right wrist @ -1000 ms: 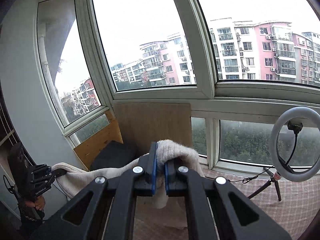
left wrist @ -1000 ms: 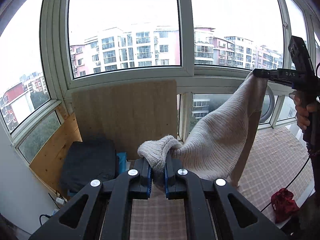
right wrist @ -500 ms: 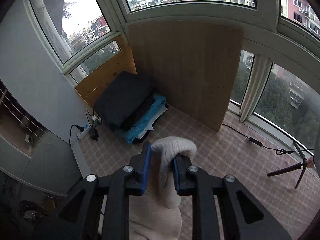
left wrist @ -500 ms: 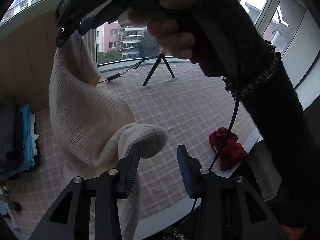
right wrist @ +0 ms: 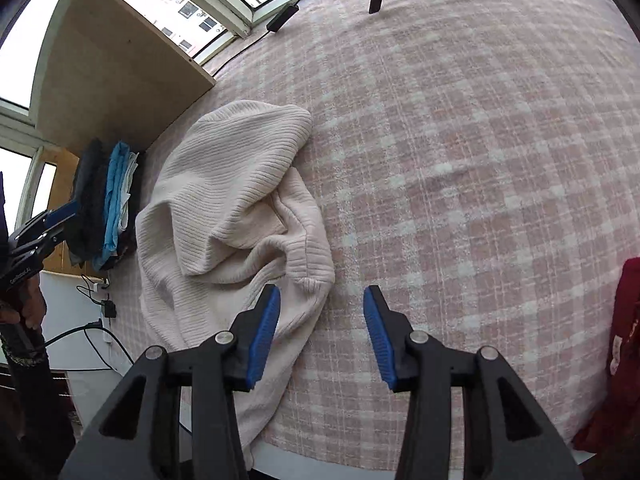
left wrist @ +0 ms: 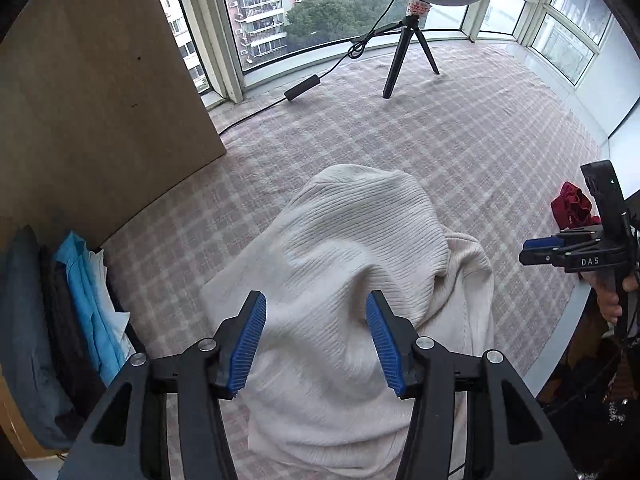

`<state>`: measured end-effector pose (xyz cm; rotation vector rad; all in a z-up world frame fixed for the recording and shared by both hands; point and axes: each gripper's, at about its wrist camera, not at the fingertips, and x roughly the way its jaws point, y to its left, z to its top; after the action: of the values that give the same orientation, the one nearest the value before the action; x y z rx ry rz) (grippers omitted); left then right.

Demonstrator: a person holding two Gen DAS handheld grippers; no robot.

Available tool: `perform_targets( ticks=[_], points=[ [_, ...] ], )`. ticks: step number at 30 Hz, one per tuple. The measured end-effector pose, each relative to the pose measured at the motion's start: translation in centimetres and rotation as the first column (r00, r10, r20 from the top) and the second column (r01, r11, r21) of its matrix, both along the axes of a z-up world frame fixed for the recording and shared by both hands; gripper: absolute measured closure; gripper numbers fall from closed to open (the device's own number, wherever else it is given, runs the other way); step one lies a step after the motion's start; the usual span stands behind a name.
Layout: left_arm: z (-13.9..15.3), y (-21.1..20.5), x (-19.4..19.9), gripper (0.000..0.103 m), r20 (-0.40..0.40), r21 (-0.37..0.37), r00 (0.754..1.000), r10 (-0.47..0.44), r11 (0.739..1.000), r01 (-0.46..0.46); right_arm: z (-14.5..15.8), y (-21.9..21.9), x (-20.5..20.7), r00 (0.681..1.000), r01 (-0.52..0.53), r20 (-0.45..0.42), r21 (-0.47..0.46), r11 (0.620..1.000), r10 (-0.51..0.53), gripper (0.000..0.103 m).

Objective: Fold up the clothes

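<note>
A cream ribbed knit sweater [left wrist: 360,280] lies crumpled on the pink checked cloth [left wrist: 460,140], one part hanging over the near edge. It also shows in the right wrist view [right wrist: 224,200]. My left gripper [left wrist: 316,340] is open and empty, hovering just above the sweater. My right gripper [right wrist: 320,334] is open and empty above the cloth, its left finger over the sweater's right edge. The right gripper also shows at the right of the left wrist view [left wrist: 544,250].
A pile of folded dark and blue clothes [left wrist: 72,312] sits at the left by a wooden board [left wrist: 100,92]. A ring light on a tripod [left wrist: 412,40] stands at the back with its cable. A red garment [left wrist: 570,208] lies at the right edge [right wrist: 628,340].
Both grippers have opened and let go of the sweater, which has dropped from hanging in the air to a heap on the cloth. Both cameras now tilt down at the table.
</note>
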<state>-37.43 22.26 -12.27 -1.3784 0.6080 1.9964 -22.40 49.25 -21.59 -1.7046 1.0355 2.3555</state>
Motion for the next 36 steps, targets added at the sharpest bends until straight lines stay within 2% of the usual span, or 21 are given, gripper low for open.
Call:
perform_targets(
  ticks=[2,5,8,9,11,12,14,15,16,20,24,26,27,29,31,33,35,36],
  points=[
    [-2.6,2.5,-2.7,0.051,-0.007,-0.047,0.999,-0.041,0.998,0.040,-1.6,-1.0,0.6,0.999,0.040,0.002,-0.040,0.998,-0.040,0.060],
    [-6.5,5.2,-5.5,0.051,0.041,-0.088,0.997,-0.067,0.994,0.071,-2.7,-2.3,0.1,0.997,0.072,-0.010,-0.080,0.994,-0.073,0.059],
    [-9.9,6.8,-6.7,0.052,0.083,-0.140,0.993,-0.083,0.986,0.094,-3.2,-3.7,-1.3,0.999,0.051,-0.008,-0.071,0.996,-0.051,0.056],
    [-10.7,6.9,-6.8,0.067,0.091,-0.157,0.992,-0.084,0.983,0.097,-3.3,-4.1,-1.8,0.999,0.041,-0.004,-0.062,0.997,-0.042,0.056],
    [-11.3,6.4,-6.9,0.083,0.122,-0.141,0.991,-0.062,0.987,0.079,-3.3,-5.2,-2.9,1.000,0.004,0.002,-0.033,0.999,-0.004,0.056],
    [-11.1,5.9,-6.9,0.090,0.127,-0.120,0.991,-0.050,0.991,0.065,-2.6,-5.2,-2.9,1.000,-0.007,-0.009,-0.017,1.000,0.007,0.056],
    [-9.7,4.4,-6.6,0.093,0.115,-0.066,0.993,-0.030,0.997,0.037,-1.1,-5.0,-2.7,0.999,-0.026,-0.034,0.017,1.000,0.027,0.059],
    [-8.6,3.1,-6.5,0.093,0.102,-0.040,0.995,-0.010,0.999,0.014,-0.3,-5.0,-2.6,0.998,-0.036,-0.045,0.034,0.999,0.037,0.081],
    [-7.4,1.7,-6.4,0.093,0.090,-0.014,0.996,0.017,1.000,-0.016,0.5,-4.9,-2.5,0.997,-0.045,-0.057,0.051,0.998,0.048,0.097],
    [-2.3,-6.4,-4.9,0.094,0.045,0.081,0.985,0.168,0.982,-0.171,3.7,-4.6,-2.1,0.991,-0.079,-0.101,0.120,0.990,0.092,0.099],
    [1.3,-16.2,0.5,0.094,0.056,0.150,0.943,0.329,0.931,-0.333,6.8,-4.4,-1.7,0.980,-0.110,-0.142,0.190,0.976,0.138,0.099],
    [0.2,-19.6,4.1,0.093,0.118,0.152,0.919,0.375,0.908,-0.390,8.4,-4.2,-1.5,0.973,-0.124,-0.162,0.225,0.967,0.162,0.099],
    [-1.1,-20.8,5.9,0.092,0.163,0.146,0.909,0.383,0.902,-0.406,8.5,-4.0,-0.8,0.973,-0.142,-0.146,0.240,0.960,0.180,0.099],
    [-4.4,-22.0,9.2,0.087,0.235,0.084,0.889,0.394,0.903,-0.422,7.0,-4.0,0.4,0.975,-0.189,-0.075,0.227,0.955,0.211,0.099],
    [-7.6,-22.8,11.8,0.087,0.289,0.008,0.863,0.415,0.900,-0.435,3.4,-4.5,0.5,0.964,-0.265,0.060,0.244,0.933,0.258,0.099],
    [-9.0,-23.9,13.3,0.088,0.318,-0.020,0.844,0.433,0.893,-0.450,-0.1,-5.6,0.7,0.933,-0.345,0.198,0.269,0.899,0.299,0.097],
    [-7.7,-24.9,13.7,0.088,0.255,-0.004,0.863,0.436,0.893,-0.450,-1.0,-5.9,1.2,0.925,-0.356,0.236,0.271,0.894,0.297,0.096],
    [-6.7,-25.1,13.7,0.087,0.204,0.000,0.884,0.422,0.903,-0.431,-0.6,-5.9,1.5,0.930,-0.349,0.218,0.277,0.895,0.295,0.095]
  ],
)
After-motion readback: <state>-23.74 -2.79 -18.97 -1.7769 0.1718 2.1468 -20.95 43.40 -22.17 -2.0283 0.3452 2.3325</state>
